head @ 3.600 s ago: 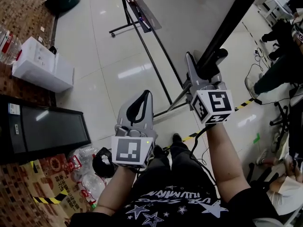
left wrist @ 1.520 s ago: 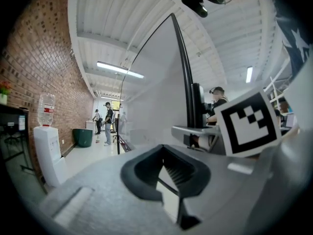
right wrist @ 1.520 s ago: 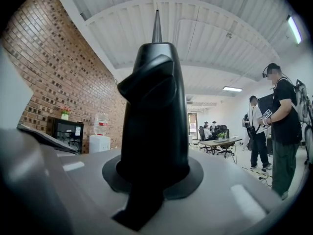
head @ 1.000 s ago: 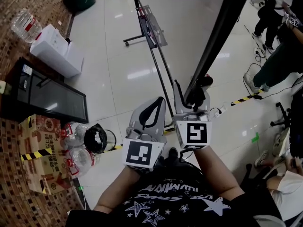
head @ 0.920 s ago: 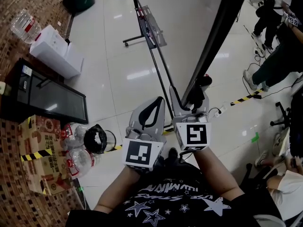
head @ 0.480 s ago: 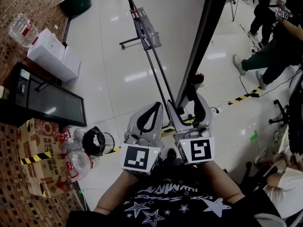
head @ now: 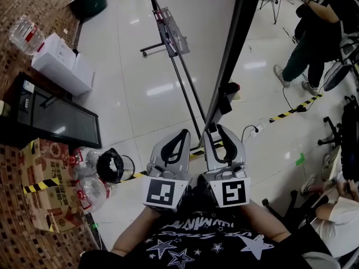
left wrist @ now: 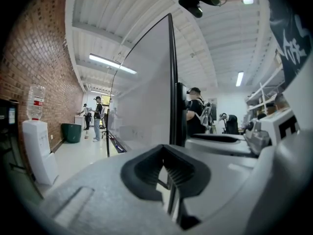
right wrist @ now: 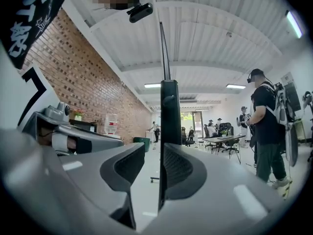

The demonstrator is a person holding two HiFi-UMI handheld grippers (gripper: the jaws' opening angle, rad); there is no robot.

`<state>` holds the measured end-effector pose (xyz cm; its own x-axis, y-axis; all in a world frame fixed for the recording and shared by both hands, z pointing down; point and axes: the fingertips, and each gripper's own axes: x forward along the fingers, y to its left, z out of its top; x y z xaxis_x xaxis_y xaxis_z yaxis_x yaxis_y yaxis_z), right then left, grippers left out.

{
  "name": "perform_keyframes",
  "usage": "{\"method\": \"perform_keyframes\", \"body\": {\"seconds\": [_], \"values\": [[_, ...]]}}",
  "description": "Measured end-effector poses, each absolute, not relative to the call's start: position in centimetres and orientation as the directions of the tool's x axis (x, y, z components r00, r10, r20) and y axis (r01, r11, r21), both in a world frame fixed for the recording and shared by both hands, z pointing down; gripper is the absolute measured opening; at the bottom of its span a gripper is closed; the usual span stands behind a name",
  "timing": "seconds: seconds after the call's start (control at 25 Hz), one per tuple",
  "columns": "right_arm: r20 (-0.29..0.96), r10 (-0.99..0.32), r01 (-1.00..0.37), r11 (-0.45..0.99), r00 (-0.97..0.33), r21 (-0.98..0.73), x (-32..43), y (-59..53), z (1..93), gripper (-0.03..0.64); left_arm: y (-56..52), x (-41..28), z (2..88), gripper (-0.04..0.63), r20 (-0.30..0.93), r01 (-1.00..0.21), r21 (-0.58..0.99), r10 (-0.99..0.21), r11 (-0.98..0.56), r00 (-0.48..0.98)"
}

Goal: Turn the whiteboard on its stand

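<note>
The whiteboard (head: 238,32) stands edge-on, its dark frame running down to the knob (head: 227,88) on the wheeled stand (head: 185,80). My right gripper (head: 216,130) sits just below the frame's lower end, close to my body. Its jaws are closing. In the right gripper view the frame's edge (right wrist: 169,111) stands in the gap of the right gripper (right wrist: 154,151), hard against the right jaw, with floor showing on its left. My left gripper (head: 180,133) is beside it, shut on nothing. The left gripper view shows the left gripper (left wrist: 164,147) with the board's pale face (left wrist: 144,97) ahead.
A black screen (head: 50,114), a white box (head: 59,63) and a water jug (head: 25,29) line the brick wall at left. A carton with bottles (head: 53,178) lies near my feet. Striped floor tape (head: 291,110) and people (head: 314,32) are at right.
My right gripper has let go of the frame near the knob and drawn back toward my body, its jaws spreading and then narrowing. The board's edge looks more upright. The left gripper stays shut.
</note>
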<state>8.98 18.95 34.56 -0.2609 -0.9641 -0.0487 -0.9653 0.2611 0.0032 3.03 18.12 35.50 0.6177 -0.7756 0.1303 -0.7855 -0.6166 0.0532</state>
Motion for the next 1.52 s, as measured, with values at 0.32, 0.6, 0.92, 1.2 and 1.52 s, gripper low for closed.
{"method": "perform_keyframes", "body": {"seconds": [0.32,0.6,0.92,1.2,1.52], "values": [[-0.024,-0.946,-0.946,0.323,-0.323,0.018,6.9,18.8,34.7,0.009,17.9,2.4,34.8,0.006,0.107,-0.805,0.039,-0.798,-0.592,0.593],[0.035,-0.919,-0.918,0.394,-0.393,0.041,4.5,18.0,35.2,0.009,17.4,1.7,34.8,0.006,0.106,-0.806,0.037,-0.8,-0.59,0.591],[0.059,-0.915,-0.914,0.402,-0.399,0.06,4.0,17.5,35.4,0.009,16.8,1.2,34.6,0.006,0.107,-0.807,0.044,-0.801,-0.589,0.59],[0.08,-0.921,-0.92,0.387,-0.382,0.056,4.3,17.1,36.0,0.009,16.4,1.0,35.1,0.006,0.116,-0.804,0.041,-0.796,-0.593,0.594],[0.07,-0.924,-0.922,0.38,-0.375,0.077,4.0,17.2,35.2,0.009,16.3,0.2,35.5,0.006,0.109,-0.816,0.045,-0.809,-0.576,0.578]]}}
